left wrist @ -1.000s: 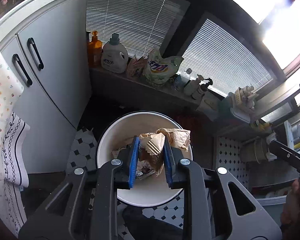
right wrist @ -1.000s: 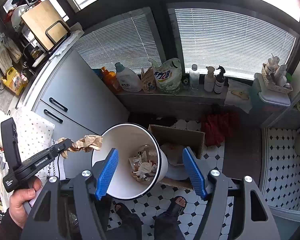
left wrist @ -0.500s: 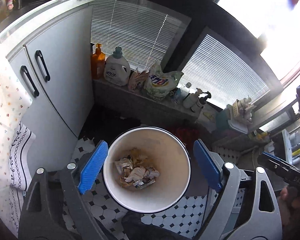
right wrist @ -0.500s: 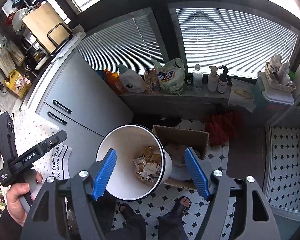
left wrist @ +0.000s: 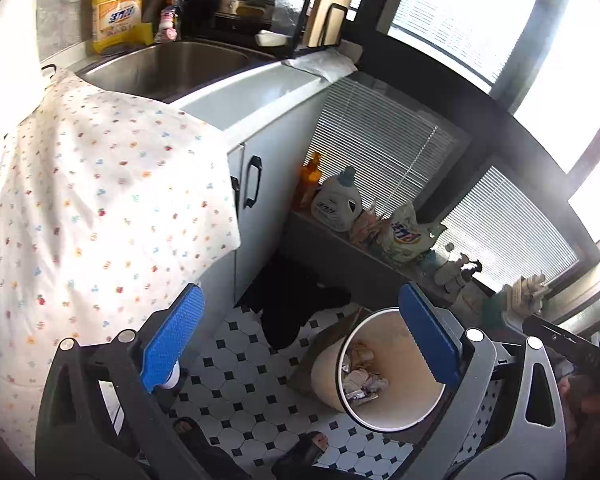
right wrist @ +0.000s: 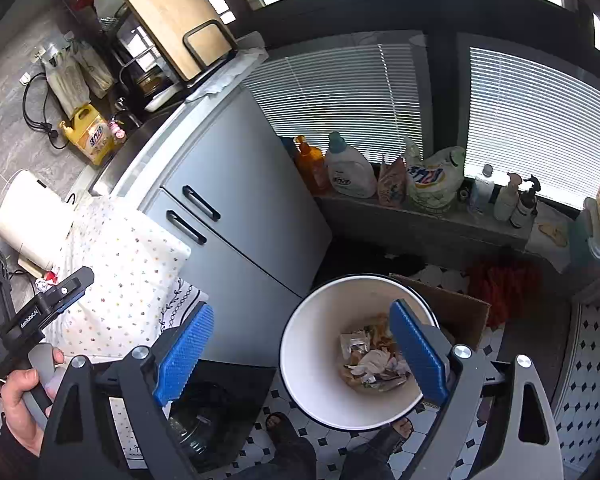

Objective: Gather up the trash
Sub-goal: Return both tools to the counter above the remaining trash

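A white round trash bin (left wrist: 325, 376) stands on the tiled floor with crumpled paper and foil trash (left wrist: 360, 380) at its bottom. My left gripper (left wrist: 300, 338) hangs above and left of it, jaws opening, nothing between the blue pads. In the right wrist view the bin (right wrist: 312, 352) sits under the right pad, with the trash (right wrist: 376, 360) inside. My right gripper (right wrist: 300, 350) is also opening, and no trash sits between its pads. A hand (right wrist: 20, 388) holds the left gripper's black body at the far left.
A floral cloth (left wrist: 100, 220) drapes over the counter edge beside a grey cabinet (right wrist: 240, 216) and a steel sink (left wrist: 160, 64). A cardboard box (right wrist: 452, 308) stands behind the bin. Detergent bottles (right wrist: 348, 168) line the window ledge. Sandalled feet (right wrist: 280, 424) stand on the tiles.
The left gripper opened and let the brown crumpled paper fall into the bin, then rose and swung left toward the counter. The right gripper opened wider and shifted left too.
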Motion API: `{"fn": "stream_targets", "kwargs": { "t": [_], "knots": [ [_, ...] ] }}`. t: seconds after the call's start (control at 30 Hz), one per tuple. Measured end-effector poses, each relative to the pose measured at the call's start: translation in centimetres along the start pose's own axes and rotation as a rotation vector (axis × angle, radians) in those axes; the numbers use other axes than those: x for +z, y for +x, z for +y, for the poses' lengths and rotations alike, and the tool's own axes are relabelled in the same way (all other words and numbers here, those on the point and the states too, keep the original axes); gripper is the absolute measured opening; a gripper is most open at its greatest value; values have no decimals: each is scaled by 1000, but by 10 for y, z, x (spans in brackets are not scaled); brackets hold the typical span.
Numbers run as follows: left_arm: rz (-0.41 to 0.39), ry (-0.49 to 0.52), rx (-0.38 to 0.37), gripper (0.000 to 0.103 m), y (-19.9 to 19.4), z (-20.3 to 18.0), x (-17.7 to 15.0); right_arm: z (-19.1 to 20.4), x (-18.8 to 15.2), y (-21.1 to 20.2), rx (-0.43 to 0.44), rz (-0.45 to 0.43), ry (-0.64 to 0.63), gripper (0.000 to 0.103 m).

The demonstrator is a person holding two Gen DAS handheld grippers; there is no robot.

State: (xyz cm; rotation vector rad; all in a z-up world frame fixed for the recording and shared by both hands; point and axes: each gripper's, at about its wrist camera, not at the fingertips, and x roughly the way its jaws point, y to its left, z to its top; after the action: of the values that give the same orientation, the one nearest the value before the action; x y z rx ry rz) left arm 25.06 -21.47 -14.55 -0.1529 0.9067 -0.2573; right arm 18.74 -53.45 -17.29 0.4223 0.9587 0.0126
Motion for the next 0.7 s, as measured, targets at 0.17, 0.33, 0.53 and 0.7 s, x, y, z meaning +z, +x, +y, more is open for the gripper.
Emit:
{"fn": "stream_targets", "kwargs": {
  "t": [0.17, 0.33, 0.53, 0.7],
  "knots": [
    [-76, -59, 69, 97, -37, 54, 14, 66, 11, 10, 53, -14, -67, 93],
    [-142, -107, 122, 97, -70, 111, 22, 130, 17, 20, 91, -20, -124, 95],
    [-197, -177, 172, 97, -99, 179, 26, 199, 16, 34, 124, -13, -186, 95],
    [-222, -227, 211, 97, -114, 234, 28, 253, 13, 49, 147, -3, -247, 95]
  ]
}}
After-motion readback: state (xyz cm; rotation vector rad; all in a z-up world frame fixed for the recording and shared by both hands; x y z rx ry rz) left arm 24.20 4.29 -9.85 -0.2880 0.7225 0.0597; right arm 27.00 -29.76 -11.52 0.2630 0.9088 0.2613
